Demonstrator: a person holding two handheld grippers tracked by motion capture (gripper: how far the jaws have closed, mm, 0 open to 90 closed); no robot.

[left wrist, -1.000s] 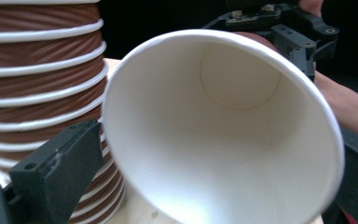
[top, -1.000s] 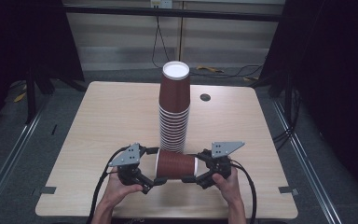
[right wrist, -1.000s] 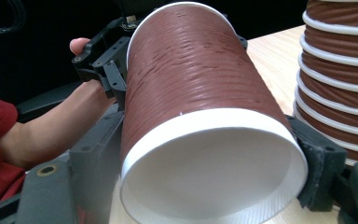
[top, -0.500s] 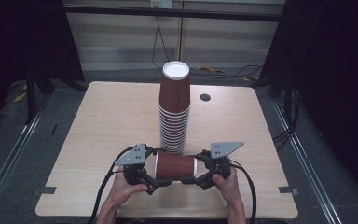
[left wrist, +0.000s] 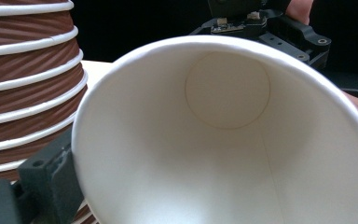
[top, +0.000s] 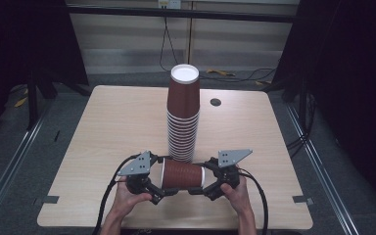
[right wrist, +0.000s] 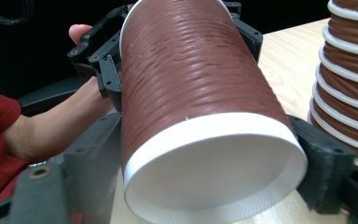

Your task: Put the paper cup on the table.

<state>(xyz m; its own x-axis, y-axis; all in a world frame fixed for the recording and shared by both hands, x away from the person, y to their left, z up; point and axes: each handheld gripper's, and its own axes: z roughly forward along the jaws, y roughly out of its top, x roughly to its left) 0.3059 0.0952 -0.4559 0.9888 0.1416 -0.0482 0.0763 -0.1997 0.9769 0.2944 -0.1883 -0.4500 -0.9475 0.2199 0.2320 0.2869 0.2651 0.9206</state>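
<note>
A single brown ribbed paper cup (top: 182, 175) lies on its side in the air over the table's near edge, held between my two grippers. My left gripper (top: 159, 183) is shut on its rim end; in the left gripper view I look straight into the cup's white inside (left wrist: 223, 140), with one jaw against the rim at lower left. My right gripper (top: 206, 181) is shut on the base end, its padded jaws on both sides of the cup's base (right wrist: 214, 177). Just behind stands a tall stack of upside-down brown cups (top: 182, 122).
The wooden table (top: 103, 137) has bare room left and right of the stack. A small dark cable hole (top: 215, 102) sits at the back right. Black cables trail from both grippers. Dark frame posts and floor rails flank the table.
The left gripper has shifted slightly along the cup's rim end. The cup, the right gripper and the stack stay where they were.
</note>
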